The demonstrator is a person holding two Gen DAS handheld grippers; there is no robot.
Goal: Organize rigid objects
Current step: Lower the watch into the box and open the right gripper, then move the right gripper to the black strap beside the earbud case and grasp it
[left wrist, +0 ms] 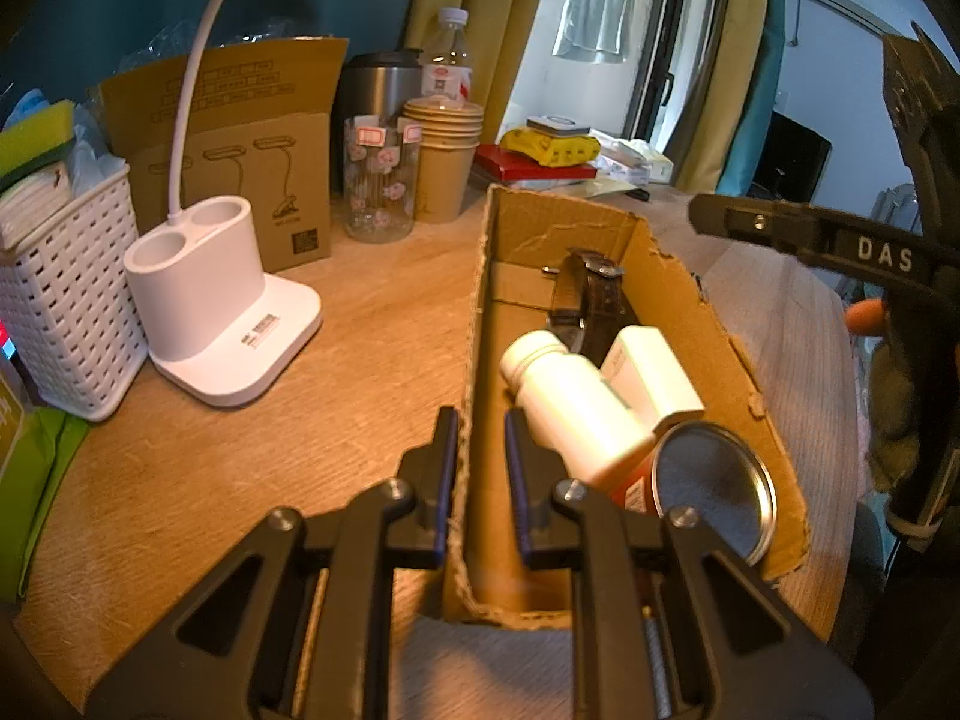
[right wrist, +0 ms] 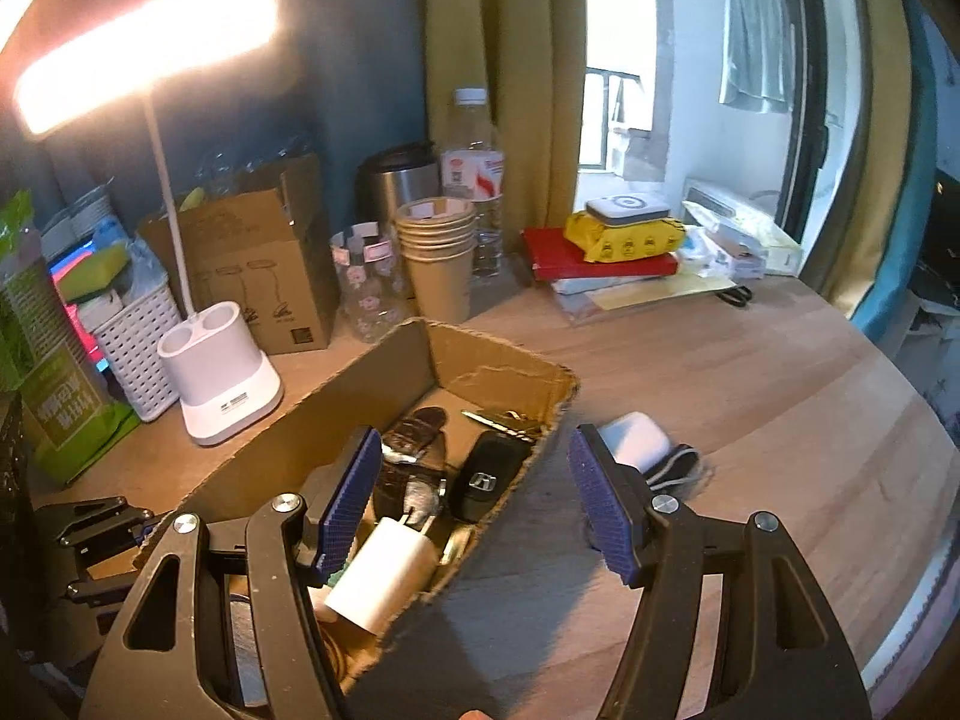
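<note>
A shallow cardboard box (left wrist: 684, 294) lies on the wooden table. It holds a white bottle (left wrist: 570, 402), a white charger (left wrist: 651, 375), a round tin (left wrist: 711, 492) and a brown-strapped watch (left wrist: 591, 294). My left gripper (left wrist: 480, 450) is shut on the box's left wall near its front corner. In the right wrist view the box (right wrist: 336, 384) also holds a black car key (right wrist: 489, 474) and metal keys (right wrist: 504, 420). My right gripper (right wrist: 474, 492) is open and empty above the box's right wall. A white earbud case (right wrist: 633, 438) lies on a dark pouch (right wrist: 675, 465) just right of the box.
A white lamp base (left wrist: 222, 306), a white basket (left wrist: 60, 294), a brown carton (left wrist: 240, 150), a glass jar (left wrist: 379, 180), stacked paper cups (left wrist: 444, 162), a steel flask and a water bottle stand at the back. Books and a yellow pack (right wrist: 624, 237) lie back right.
</note>
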